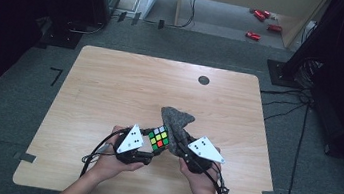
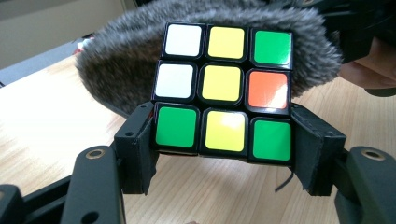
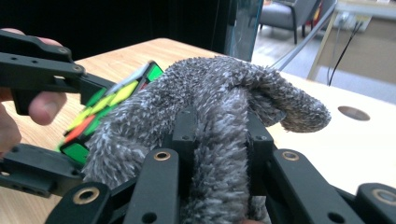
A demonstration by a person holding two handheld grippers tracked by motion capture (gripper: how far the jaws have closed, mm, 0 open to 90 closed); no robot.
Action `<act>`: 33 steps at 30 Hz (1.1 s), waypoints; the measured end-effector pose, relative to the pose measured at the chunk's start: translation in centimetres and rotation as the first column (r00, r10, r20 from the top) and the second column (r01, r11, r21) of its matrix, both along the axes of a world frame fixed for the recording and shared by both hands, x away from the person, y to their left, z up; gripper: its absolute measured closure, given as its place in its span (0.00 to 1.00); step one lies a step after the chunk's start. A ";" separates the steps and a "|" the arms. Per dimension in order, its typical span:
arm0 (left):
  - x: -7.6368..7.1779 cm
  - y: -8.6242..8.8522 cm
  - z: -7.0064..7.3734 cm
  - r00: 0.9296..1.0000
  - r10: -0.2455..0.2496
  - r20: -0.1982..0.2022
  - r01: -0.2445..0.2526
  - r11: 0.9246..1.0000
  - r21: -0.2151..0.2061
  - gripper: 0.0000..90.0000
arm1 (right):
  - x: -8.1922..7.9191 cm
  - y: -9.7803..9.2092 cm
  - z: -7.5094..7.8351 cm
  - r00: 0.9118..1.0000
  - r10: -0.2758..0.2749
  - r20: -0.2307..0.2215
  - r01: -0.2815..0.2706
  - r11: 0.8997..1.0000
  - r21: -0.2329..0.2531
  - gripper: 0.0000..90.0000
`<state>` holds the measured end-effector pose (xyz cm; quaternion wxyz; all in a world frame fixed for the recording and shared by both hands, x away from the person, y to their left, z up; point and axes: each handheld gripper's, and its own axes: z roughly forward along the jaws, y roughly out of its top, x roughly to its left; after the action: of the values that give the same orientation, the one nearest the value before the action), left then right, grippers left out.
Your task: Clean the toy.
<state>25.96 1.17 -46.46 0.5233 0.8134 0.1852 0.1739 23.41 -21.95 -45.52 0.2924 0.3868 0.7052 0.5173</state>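
A scrambled puzzle cube with white, yellow, green and orange stickers is held off the table, my left gripper shut on its lower row. In the high view the cube sits between both hands near the table's front. My right gripper is shut on a fuzzy grey cloth, which bulges up over its jaws and presses against the cube's far side. The same grey cloth rises behind the cube in the high view and fills the background behind it in the left gripper view.
The wooden table has a round dark grommet at its back right. Cables trail on the floor to the right, and red objects lie on the floor beyond the table.
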 end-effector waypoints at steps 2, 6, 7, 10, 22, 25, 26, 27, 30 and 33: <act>0.0 -0.1 0.0 1.000 -0.013 -0.006 0.012 1.000 -0.013 0.39 | 0.1 -0.3 0.0 1.000 -0.007 -0.012 0.007 1.000 0.005 0.81; -0.2 -0.2 -0.1 1.000 -0.017 -0.003 0.017 1.000 -0.016 0.39 | -0.6 -0.1 0.9 0.999 0.030 0.027 -0.031 0.999 0.026 0.81; -0.2 -0.1 -0.1 1.000 -0.015 -0.001 0.015 1.000 -0.022 0.39 | -0.7 0.1 1.1 0.999 0.034 0.038 -0.035 0.999 0.017 0.81; -0.2 0.3 0.0 1.000 -0.013 0.006 0.014 0.999 -0.039 0.39 | -0.6 0.1 1.0 0.999 0.034 0.029 -0.034 0.999 0.025 0.82; -0.1 0.4 -0.1 1.000 -0.003 0.004 0.003 0.999 -0.051 0.39 | -1.1 0.5 1.6 0.996 0.068 0.057 -0.069 0.997 0.020 0.81; -0.1 0.8 0.1 1.000 -0.003 0.018 0.004 0.998 -0.063 0.39 | -0.8 0.3 1.2 0.997 0.064 0.040 -0.066 0.997 0.039 0.81; -0.1 1.0 0.2 1.000 -0.003 0.017 0.004 0.997 -0.078 0.39 | -0.5 0.1 1.0 0.998 0.052 0.022 -0.052 0.998 0.032 0.81; 0.0 1.1 0.3 1.000 -0.001 0.021 0.003 0.997 -0.083 0.39 | -0.2 -0.1 0.7 0.999 0.036 0.005 -0.036 0.999 0.027 0.81; 0.2 1.3 0.4 1.000 -0.015 0.015 0.017 0.996 -0.092 0.39 | 0.0 -0.5 0.5 0.999 0.034 -0.016 -0.033 0.998 0.059 0.81; 0.0 1.0 0.2 0.999 -0.030 0.022 0.032 0.997 -0.073 0.39 | -0.6 -0.1 1.3 0.997 0.069 0.025 -0.070 0.995 0.070 0.81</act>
<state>25.95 2.14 -46.27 0.5572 0.7946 0.1735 0.1673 22.84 -22.03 -44.22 0.2683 0.3662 0.6960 0.5563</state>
